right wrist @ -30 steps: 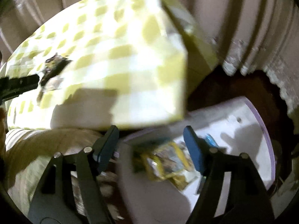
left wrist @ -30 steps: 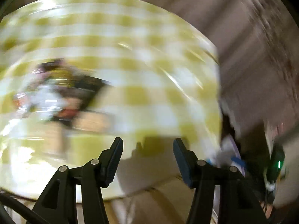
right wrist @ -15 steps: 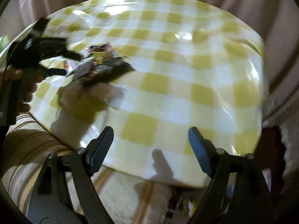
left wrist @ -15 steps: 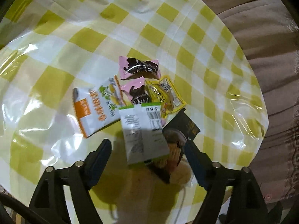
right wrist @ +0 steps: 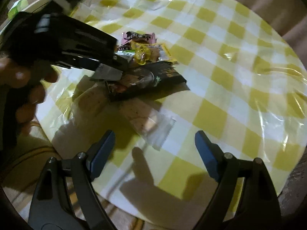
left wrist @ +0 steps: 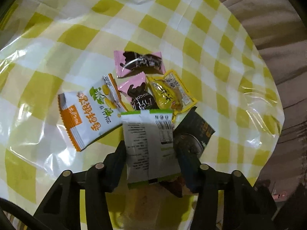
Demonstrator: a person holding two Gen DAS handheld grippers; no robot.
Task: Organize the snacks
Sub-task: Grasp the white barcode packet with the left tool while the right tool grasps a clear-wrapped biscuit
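A pile of snack packets lies on a yellow-checked tablecloth (left wrist: 57, 38). My left gripper (left wrist: 151, 153) has its jaws around a white-and-green packet (left wrist: 149, 143); whether they press it is unclear. Around it lie an orange-and-white packet (left wrist: 88, 115), two pink chocolate packets (left wrist: 140, 63), a yellow packet (left wrist: 168, 94) and a black packet (left wrist: 193, 132). My right gripper (right wrist: 153, 149) is open and empty, low over the table's near edge. A clear wrapper (right wrist: 151, 126) lies just ahead of it. The left gripper (right wrist: 107, 65) also shows in the right wrist view, at the pile.
The round table's edge (right wrist: 287, 172) curves close on the right and near side. A brown sofa or cushions (left wrist: 278, 38) surround the table. A white plate rim (right wrist: 38, 2) shows at the far left behind the left gripper.
My left gripper has come down onto the pile and its jaws have narrowed around the white-and-green packet. My right gripper has swung from the floor area to the table and moved closer to the pile.
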